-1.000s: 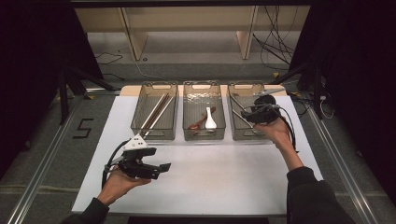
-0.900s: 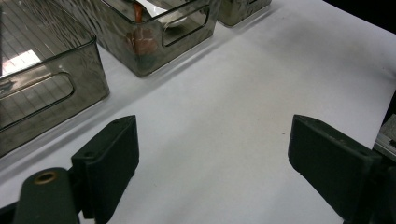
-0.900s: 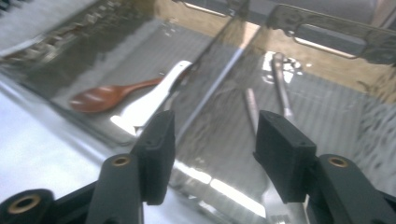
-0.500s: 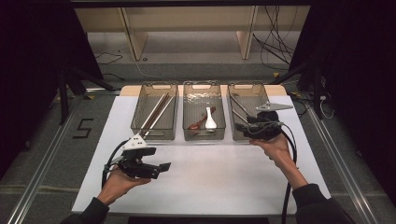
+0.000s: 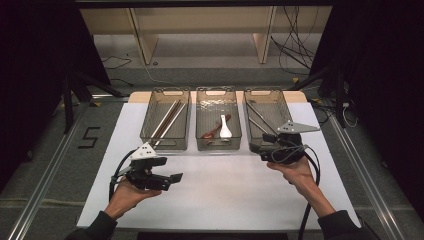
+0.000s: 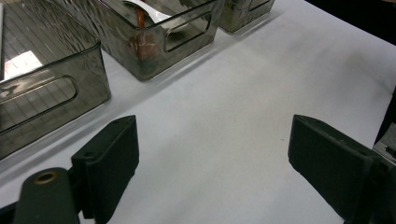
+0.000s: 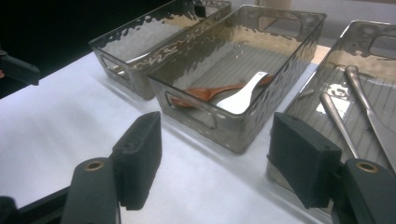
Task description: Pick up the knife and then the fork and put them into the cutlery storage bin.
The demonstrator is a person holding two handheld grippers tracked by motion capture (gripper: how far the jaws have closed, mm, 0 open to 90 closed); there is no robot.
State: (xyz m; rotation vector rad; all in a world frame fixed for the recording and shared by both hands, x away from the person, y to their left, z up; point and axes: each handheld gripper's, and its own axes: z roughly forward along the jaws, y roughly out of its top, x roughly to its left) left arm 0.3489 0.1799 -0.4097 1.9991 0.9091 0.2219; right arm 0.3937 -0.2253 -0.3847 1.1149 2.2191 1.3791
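Observation:
Three smoky clear bins stand in a row on the white mat. The left bin holds chopsticks. A white spoon and a brown spoon lie in the middle bin. Metal cutlery lies in the right bin. My right gripper hovers at that bin's near end, open; its jaws have just been opening and nothing is between them. My left gripper is held over the mat before the left bin, open and empty.
The mat's front half is bare white surface. Grey floor with metal rails runs along both sides. A wooden shelf frame and loose cables lie beyond the bins. A cable trails from each gripper toward the person's forearms.
The right hand has drawn back from over the right bin to its near end, and its jaws have widened. The left hand has kept still.

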